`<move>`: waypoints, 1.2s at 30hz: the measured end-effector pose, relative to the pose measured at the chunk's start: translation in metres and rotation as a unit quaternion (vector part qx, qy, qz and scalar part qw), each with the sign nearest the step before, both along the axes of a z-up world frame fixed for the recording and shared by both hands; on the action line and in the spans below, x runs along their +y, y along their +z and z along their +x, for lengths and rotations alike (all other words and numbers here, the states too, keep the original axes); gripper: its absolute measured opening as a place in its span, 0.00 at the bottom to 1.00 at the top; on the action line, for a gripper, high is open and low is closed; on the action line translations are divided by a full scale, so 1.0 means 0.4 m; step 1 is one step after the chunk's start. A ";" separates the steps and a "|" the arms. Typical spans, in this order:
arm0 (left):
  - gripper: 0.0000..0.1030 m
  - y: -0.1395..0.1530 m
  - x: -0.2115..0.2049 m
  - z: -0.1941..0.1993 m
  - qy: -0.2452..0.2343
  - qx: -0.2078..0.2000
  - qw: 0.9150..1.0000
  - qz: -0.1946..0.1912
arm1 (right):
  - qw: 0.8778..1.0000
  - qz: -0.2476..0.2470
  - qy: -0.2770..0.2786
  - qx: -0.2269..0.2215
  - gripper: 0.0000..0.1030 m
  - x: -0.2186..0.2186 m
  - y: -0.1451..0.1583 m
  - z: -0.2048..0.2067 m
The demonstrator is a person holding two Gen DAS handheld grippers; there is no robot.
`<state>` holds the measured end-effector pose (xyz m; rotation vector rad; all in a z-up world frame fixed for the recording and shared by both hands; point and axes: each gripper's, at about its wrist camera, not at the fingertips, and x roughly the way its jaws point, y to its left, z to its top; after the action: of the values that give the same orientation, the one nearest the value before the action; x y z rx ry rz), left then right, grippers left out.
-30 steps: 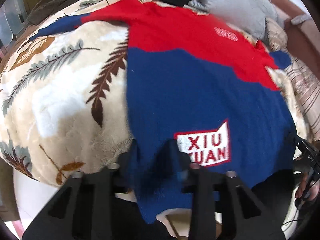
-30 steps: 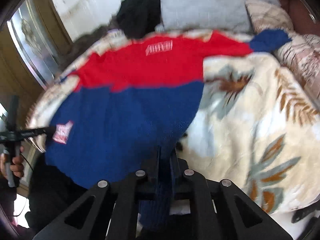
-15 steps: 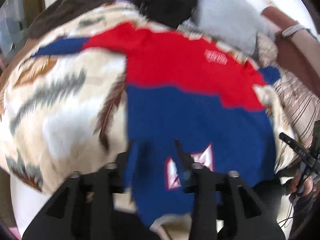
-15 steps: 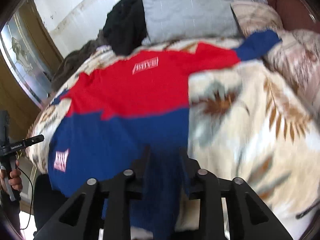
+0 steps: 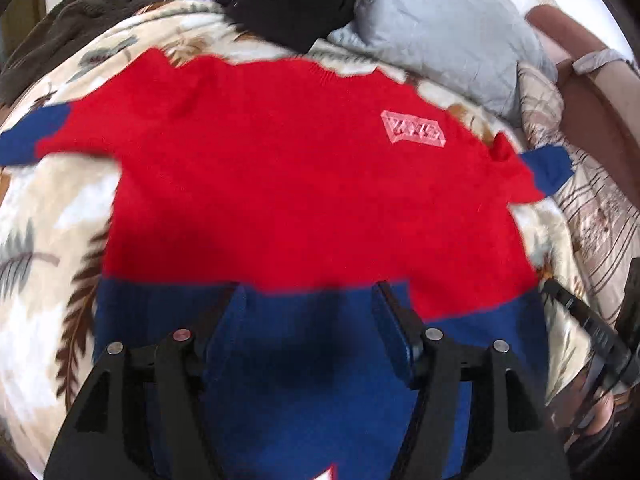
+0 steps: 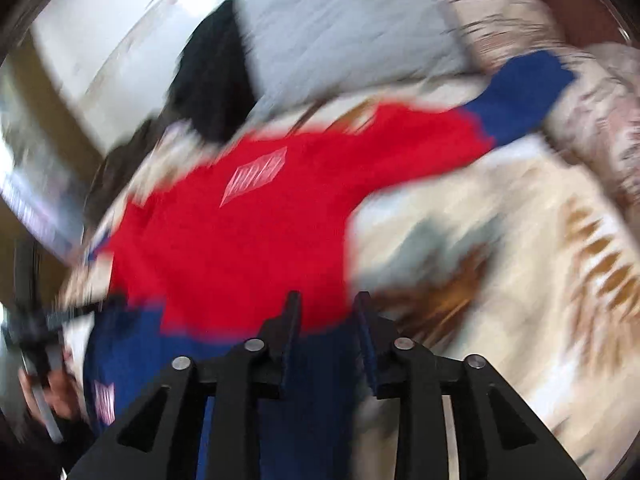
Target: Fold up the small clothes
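Where the left wrist view looks down, left gripper (image 5: 312, 312) spread wide, fingers well apart, blue cloth of the sweater (image 5: 304, 184) filling the gap between them; whether that cloth is pinched against either pad, impossible to tell. Sweater lying across a leaf-print blanket (image 5: 52, 240), red upper half beyond the fingertips, blue lower half under and around the fingers. Pink patch (image 5: 414, 133) on the red part, toward the far right of the sweater. Blue cuffs at both sleeve ends, one (image 5: 32, 138) at the far left, one (image 5: 548, 168) at the far right. Beyond the sweater's collar edge, a black garment (image 5: 296, 4) and a grey pillow (image 5: 448, 28) beside it. Striped bedding (image 5: 596, 240) to the right of the sweater. Seen from the right wrist, much blurred by motion: right gripper (image 6: 326, 308) partly parted, a narrow gap between the fingers, blue hem cloth of the sweater (image 6: 240, 240) lying in that gap; firm grip or not, unclear. Red half beyond the fingertips with the pale patch (image 6: 256, 176) on it, one sleeve reaching up and right to a blue cuff (image 6: 520, 92). Blanket (image 6: 500, 280) right of the sweater, grey pillow (image 6: 360, 28) and black garment (image 6: 212, 84) beyond it. Left of the sweater's blue half, the other tool (image 6: 36, 320) in a hand (image 6: 52, 392).
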<state>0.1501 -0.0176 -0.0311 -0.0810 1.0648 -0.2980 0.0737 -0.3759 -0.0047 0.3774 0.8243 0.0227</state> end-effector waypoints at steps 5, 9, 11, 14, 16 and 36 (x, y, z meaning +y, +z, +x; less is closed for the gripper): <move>0.62 0.033 -0.044 0.082 -0.005 -0.029 1.000 -0.005 | 0.987 0.020 -0.156 -0.017 0.41 -0.283 0.046 0.094; 0.63 0.021 -0.050 0.131 0.009 -0.039 0.999 -0.027 | 0.967 0.060 -0.248 -0.020 0.44 -0.462 0.026 0.182; 0.63 0.010 -0.051 0.145 0.004 -0.040 0.999 -0.026 | 0.960 0.076 -0.268 -0.026 0.44 -0.501 0.007 0.216; 0.63 -0.009 -0.053 0.167 0.002 -0.041 0.999 -0.018 | 0.948 0.101 -0.299 -0.031 0.44 -0.552 -0.024 0.263; 0.63 -0.018 -0.051 0.178 -0.002 -0.031 0.999 -0.025 | 0.943 0.114 -0.310 -0.046 0.42 -0.568 -0.039 0.291; 0.63 -0.052 0.043 0.245 0.060 -0.010 0.998 -0.030 | 0.971 0.018 -0.223 -0.080 0.06 -0.401 0.109 0.308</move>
<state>0.2481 -0.0006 -0.0520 -0.1956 1.0276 -0.2217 0.1969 -0.5362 0.0390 0.5816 0.5654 -0.3473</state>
